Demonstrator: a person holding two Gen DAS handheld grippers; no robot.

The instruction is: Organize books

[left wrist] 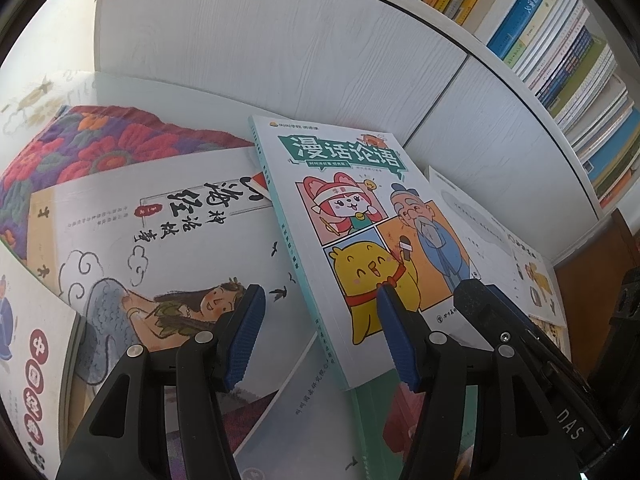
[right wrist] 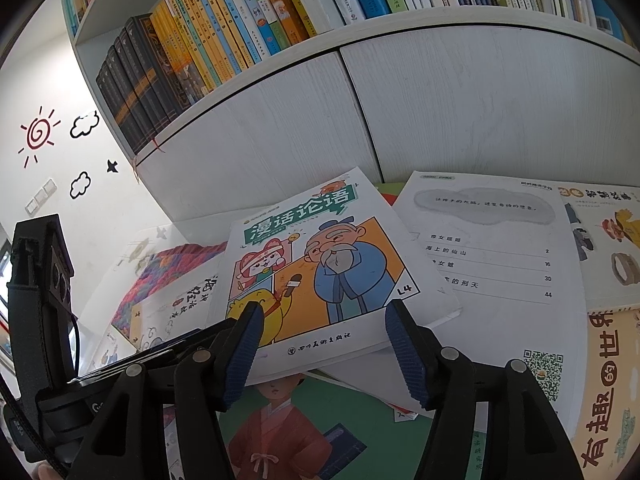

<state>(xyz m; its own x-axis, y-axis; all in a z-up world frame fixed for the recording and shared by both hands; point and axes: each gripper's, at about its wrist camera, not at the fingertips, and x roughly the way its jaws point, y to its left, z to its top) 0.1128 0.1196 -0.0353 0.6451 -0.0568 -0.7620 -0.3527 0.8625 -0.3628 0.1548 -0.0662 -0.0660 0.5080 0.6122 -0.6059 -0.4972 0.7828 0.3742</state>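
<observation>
Left wrist view: the left hand-held gripper [left wrist: 320, 304] hangs with its jaws apart and nothing between the blue pads. The comic-cover book [left wrist: 352, 240] lies just ahead, with its left long edge running down between the fingers and its lower corner under the right finger; whether that finger touches it I cannot tell. Its cover is white with a teal title banner, a yellow chick, a pink-hooded cat and a bearded old man in blue. Left of it, under the left finger, lies a white book with a painted mermaid [left wrist: 160, 264].

In the right wrist view, the right hand-held gripper [right wrist: 324, 316] is likewise released, straddling the comic book's near edge without pressing it. Beyond it to the right lies a white contents page [right wrist: 492, 248]. Ahead and above, the white bookshelf [right wrist: 280, 68] holds rows of upright books [right wrist: 224, 28].
</observation>
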